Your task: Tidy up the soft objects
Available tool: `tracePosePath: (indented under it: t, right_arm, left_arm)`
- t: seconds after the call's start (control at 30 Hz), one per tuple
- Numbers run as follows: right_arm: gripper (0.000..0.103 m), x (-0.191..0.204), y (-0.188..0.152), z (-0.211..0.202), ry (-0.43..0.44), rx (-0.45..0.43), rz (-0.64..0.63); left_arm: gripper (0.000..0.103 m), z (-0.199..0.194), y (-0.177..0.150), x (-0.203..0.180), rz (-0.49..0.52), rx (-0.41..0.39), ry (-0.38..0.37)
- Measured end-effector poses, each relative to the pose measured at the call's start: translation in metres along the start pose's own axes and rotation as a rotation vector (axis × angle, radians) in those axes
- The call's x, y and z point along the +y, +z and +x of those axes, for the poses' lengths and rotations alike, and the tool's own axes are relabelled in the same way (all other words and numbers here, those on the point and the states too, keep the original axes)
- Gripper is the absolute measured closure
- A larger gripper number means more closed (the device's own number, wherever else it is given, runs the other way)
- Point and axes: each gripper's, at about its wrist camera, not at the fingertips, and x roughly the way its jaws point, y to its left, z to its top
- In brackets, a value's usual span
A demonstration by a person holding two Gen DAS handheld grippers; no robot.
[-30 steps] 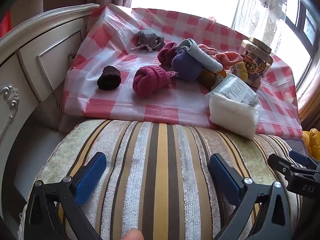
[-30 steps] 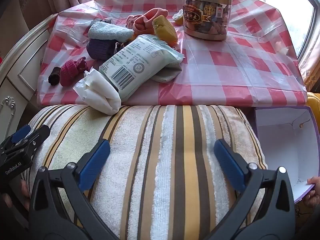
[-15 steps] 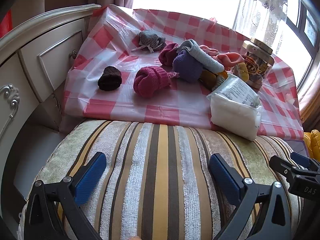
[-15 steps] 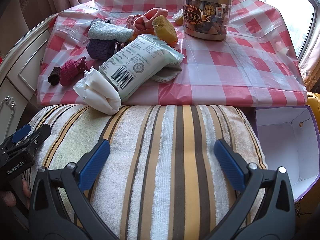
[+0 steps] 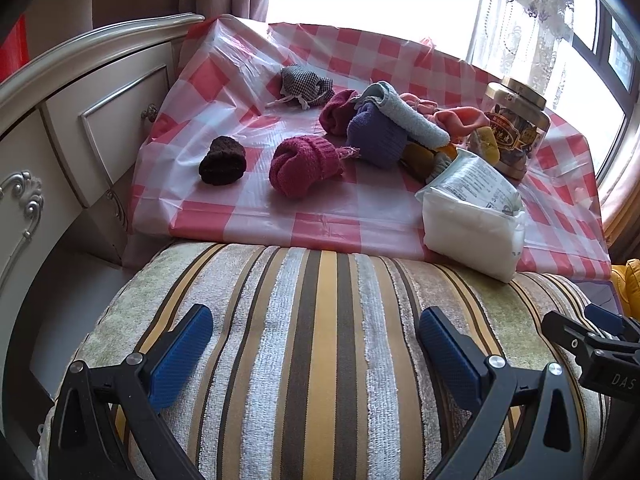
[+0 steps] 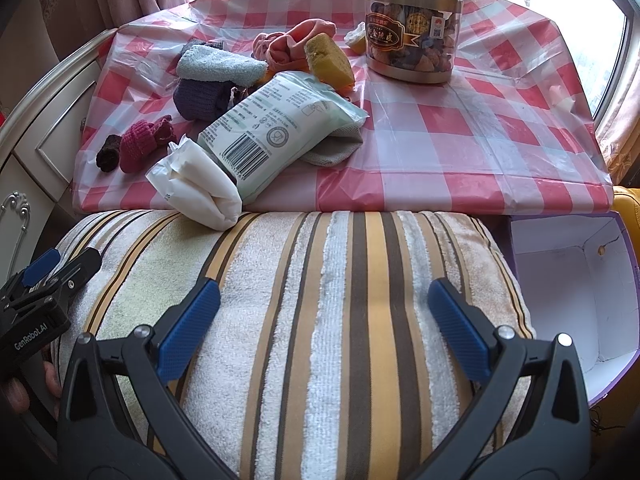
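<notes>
Hovering over the striped cushion (image 5: 320, 344), the left gripper (image 5: 316, 340) has its blue pads spread wide, nothing between them. The right gripper (image 6: 324, 312) sits likewise above the same cushion, fingers released and empty.

Carrier: table with a red-and-white checked cloth (image 6: 460, 136), directly behind the cushion.

Near edge, left part: white tissue pack (image 6: 256, 140), its white end overhanging the edge and touching the cushion; a grey cloth (image 6: 332, 152) lies partly under its far end.

Left edge: dark brown sock roll (image 5: 222, 160), with a crimson sock roll (image 5: 304, 164) just beside it.

Toward the far-left corner: checked drawstring pouch (image 5: 304, 84), apart from the rest.

Centre: heaped pile, with a purple knit roll (image 5: 376, 140), a pale blue towel (image 6: 220, 66) lying across it, a maroon piece (image 5: 338, 110) behind, pink cloth (image 6: 292, 44) and a yellow sponge-like piece (image 6: 328, 62).

Far edge, right of the pile: clear jar with a gold lid (image 6: 412, 24), upright.

Off the table's near-right corner: open box with a white interior (image 6: 568, 280), beside the cushion.

Left of the table: cream drawer unit (image 5: 100, 120).
</notes>
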Motion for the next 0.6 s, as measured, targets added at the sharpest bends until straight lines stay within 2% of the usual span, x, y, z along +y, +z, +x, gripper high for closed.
tracePosePath:
  t: [0.6]
  right_arm:
    - [0.0,-0.0021,-0.0014,-0.0001,0.004,-0.008,0.003]
  left_arm:
    - [0.0,0.0006,0.0019,0.007,0.001,0.002,-0.001]
